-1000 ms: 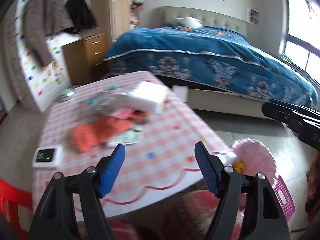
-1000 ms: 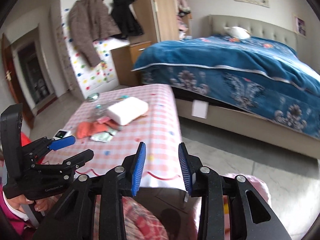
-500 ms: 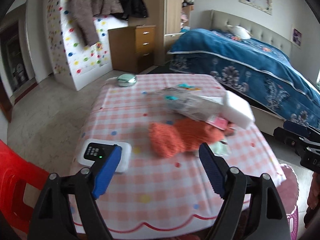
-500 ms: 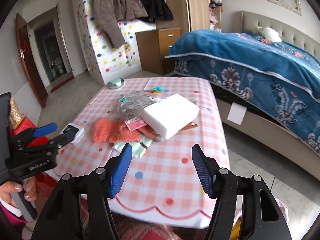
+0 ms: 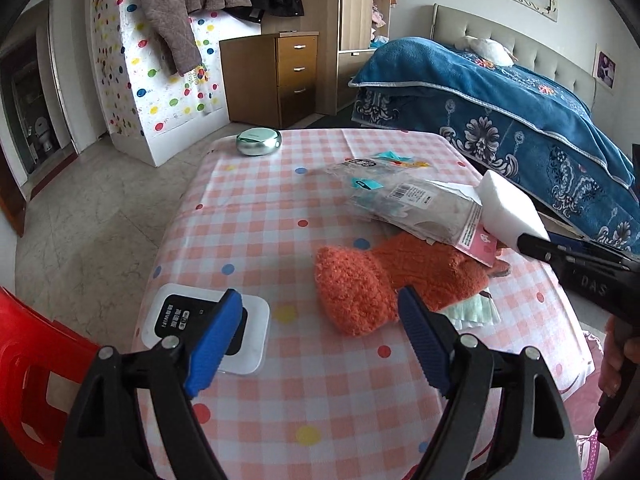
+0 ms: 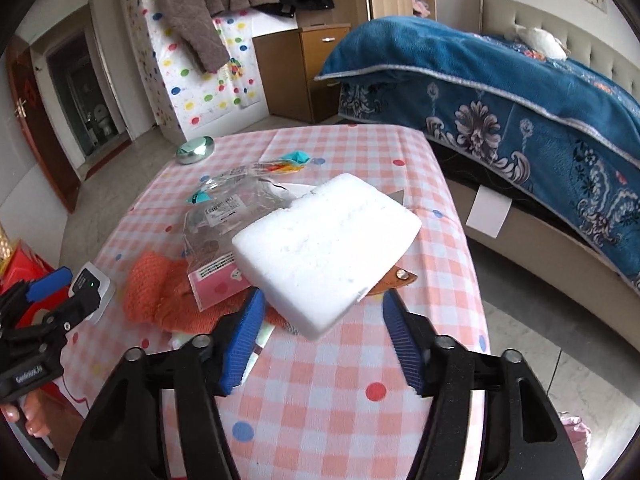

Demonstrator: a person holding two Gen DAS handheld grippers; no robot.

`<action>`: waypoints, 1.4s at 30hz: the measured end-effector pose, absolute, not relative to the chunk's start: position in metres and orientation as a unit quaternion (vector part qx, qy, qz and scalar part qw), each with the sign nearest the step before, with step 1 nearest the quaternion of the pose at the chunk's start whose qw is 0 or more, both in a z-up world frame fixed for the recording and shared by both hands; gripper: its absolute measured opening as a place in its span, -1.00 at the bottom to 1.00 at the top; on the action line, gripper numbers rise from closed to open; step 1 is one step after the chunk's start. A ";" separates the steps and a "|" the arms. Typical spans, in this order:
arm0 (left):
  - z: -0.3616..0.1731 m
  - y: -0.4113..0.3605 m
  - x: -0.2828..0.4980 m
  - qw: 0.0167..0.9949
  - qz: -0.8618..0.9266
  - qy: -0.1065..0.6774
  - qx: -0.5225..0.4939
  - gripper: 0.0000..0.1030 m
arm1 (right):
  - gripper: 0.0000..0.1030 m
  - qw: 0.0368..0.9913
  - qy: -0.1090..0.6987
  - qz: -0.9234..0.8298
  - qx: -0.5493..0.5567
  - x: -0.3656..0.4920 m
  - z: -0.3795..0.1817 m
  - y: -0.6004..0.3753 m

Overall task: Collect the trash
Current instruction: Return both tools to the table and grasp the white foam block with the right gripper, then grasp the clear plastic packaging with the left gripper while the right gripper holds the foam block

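Closing in on the litter heaped on the checked table (image 6: 352, 420). Right gripper (image 6: 320, 340) jaws, just narrowing, stood apart astride the foam block's (image 6: 328, 248) near corner, not yet pressing. Left gripper (image 5: 320, 340) spread, empty. Next: nudge forward, pinch the block.

The left wrist camera looked steeply down along its blue-padded fingers (image 5: 216, 336) from the table's near edge, close over the checked tablecloth (image 5: 256, 216). The right wrist camera faced the same way from further right, nearer the white foam block (image 6: 328, 248). Both views shared the orange knit cloth (image 5: 384, 280), the wrappers, the round tin (image 5: 258, 141), the bed (image 6: 500, 92) and the hanging coats; each caught the other gripper at its edge.
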State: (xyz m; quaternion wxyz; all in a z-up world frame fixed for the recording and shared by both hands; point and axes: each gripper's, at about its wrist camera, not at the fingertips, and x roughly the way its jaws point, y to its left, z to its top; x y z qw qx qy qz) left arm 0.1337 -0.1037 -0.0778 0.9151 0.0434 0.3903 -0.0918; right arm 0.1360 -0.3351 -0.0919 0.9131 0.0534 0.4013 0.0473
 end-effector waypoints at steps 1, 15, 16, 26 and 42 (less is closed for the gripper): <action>-0.077 -0.103 0.134 0.915 -0.092 0.390 0.043 0.52 | -0.37 0.914 0.400 0.049 0.053 0.137 -0.092 -0.336; -0.060 -0.126 0.165 0.920 -0.119 0.368 0.063 0.51 | -0.41 0.938 0.342 0.047 0.032 0.118 -0.046 -0.336; -0.062 -0.129 0.172 0.919 -0.121 0.371 0.062 0.47 | -0.41 0.938 0.341 0.047 0.031 0.119 -0.045 -0.337; -0.083 -0.159 0.231 0.913 -0.129 0.375 0.097 0.34 | -0.39 0.937 0.345 0.044 0.026 0.148 -0.054 -0.339; -0.129 -0.184 0.292 0.870 -0.204 0.435 0.111 0.33 | -0.39 0.930 0.360 0.048 0.046 0.186 -0.075 -0.347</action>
